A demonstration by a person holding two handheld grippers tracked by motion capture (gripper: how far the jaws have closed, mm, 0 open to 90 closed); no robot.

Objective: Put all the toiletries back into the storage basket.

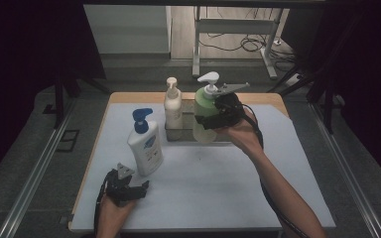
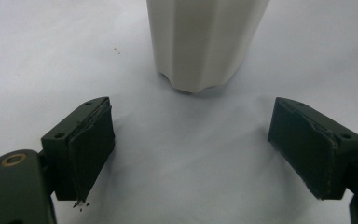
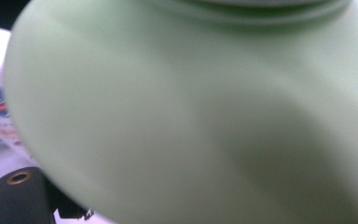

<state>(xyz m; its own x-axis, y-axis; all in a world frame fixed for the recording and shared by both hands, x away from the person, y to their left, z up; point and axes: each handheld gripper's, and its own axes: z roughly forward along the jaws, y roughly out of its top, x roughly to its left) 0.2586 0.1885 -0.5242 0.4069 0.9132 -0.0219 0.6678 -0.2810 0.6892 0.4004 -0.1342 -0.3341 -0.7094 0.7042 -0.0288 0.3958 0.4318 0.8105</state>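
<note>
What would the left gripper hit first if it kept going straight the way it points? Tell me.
Likely the white bottle with the blue pump: it stands right ahead of the open left gripper, with bare table cover between; the gap is hard to judge.

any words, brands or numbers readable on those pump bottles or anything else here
None can be read.
White bottle with blue pump: a blue and red label, print too small in the high view and blurred in the right gripper view.
Cream bottle: no print visible.
Green bottle: no print visible.

No legible text on any bottle
</note>
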